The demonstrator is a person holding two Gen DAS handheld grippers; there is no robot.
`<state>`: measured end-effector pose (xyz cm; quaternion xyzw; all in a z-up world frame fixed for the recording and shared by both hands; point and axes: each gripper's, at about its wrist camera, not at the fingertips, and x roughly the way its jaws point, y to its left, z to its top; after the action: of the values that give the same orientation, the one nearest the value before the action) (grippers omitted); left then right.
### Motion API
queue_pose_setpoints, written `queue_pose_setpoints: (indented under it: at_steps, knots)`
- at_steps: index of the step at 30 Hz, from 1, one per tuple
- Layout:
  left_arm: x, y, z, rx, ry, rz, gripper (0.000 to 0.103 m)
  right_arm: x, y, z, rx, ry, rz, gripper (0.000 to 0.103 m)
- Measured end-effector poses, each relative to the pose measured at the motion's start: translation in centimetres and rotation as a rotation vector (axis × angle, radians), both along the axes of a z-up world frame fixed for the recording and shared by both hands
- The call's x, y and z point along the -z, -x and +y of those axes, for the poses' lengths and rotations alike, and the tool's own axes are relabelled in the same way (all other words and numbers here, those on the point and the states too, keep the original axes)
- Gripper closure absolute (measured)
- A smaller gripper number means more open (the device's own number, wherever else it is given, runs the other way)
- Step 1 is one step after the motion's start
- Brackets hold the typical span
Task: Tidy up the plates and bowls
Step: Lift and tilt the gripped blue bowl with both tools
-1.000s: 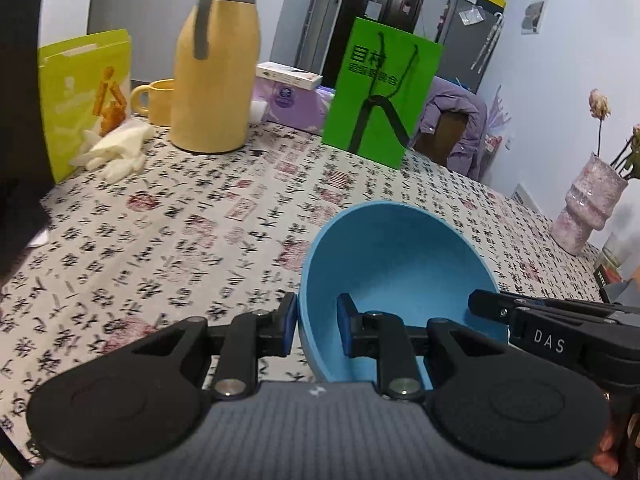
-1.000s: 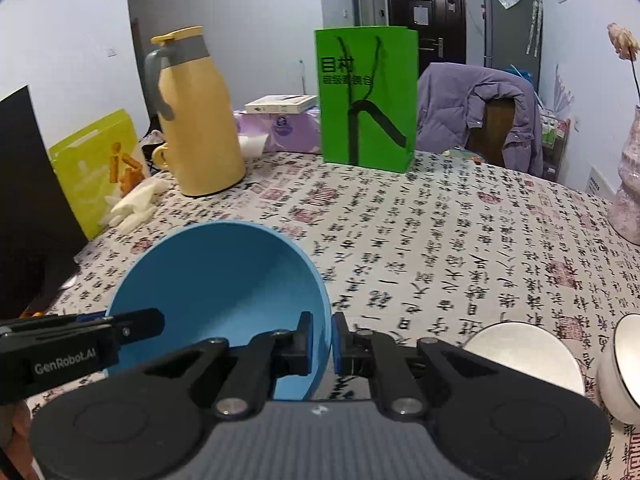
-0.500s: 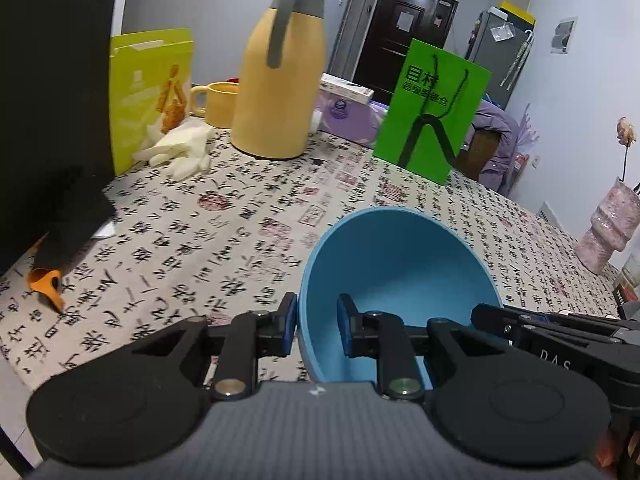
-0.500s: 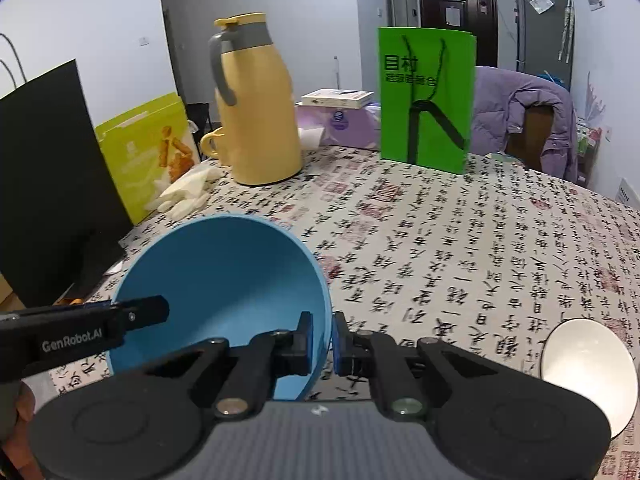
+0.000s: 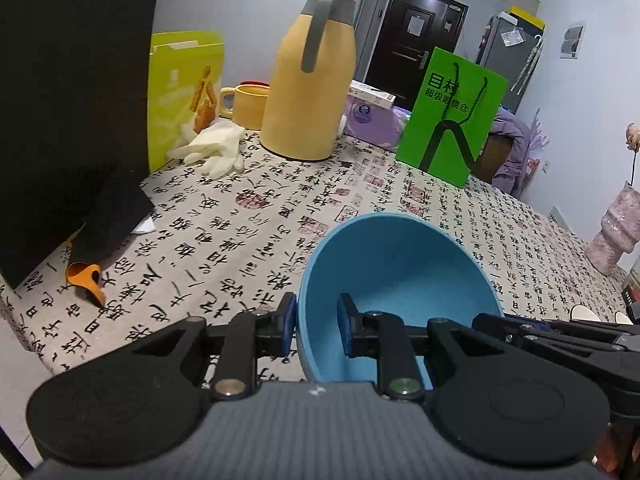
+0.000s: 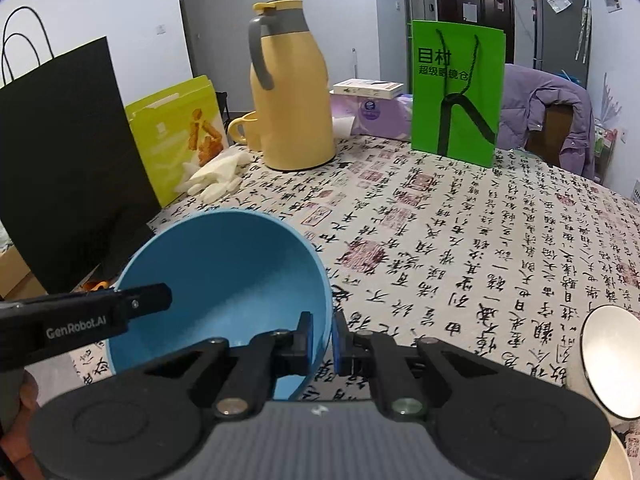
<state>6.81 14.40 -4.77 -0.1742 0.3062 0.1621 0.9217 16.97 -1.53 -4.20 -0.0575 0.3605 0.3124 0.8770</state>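
Both tools are clamped on one blue bowl [image 5: 394, 280]: the left tool [image 5: 316, 328] pinches the bowl's left wall, one pad outside and one inside, while the right tool [image 6: 322, 338] grips the opposite wall the same way. The bowl hangs between them, tipped so its hollow faces the cameras, above the near part of the bench [image 6: 480, 232] with its calligraphy-print cloth. Neither grip has altered over the last second.

What has changed is the backdrop. The pair has carried the bowl sideways toward the left end of the bench: the black paper bag [image 5: 72, 100], only an edge a second ago, now fills the left of the left wrist view, and an orange object [image 5: 86, 276] at its foot has come into sight. The yellow jug [image 5: 310, 76] and green bag [image 5: 450, 116] have slid rightward in both views, and the white bowl [image 6: 610, 358] at near right has drifted toward the frame's edge in the right wrist view.

Judged from this, the bowl is mid-transfer, heading away from the white crockery toward open cloth near the black bag; its setting-down spot is not yet evident.
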Motion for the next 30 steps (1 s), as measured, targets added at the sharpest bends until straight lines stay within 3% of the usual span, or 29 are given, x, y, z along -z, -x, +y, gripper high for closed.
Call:
queue_pose_setpoints:
  at_steps: [30]
  knots:
    - [2.8, 0.4, 2.1, -0.008, 0.033, 0.068, 0.081, 2.8, -0.2, 1.8, -0.009, 0.005, 0.078, 0.094]
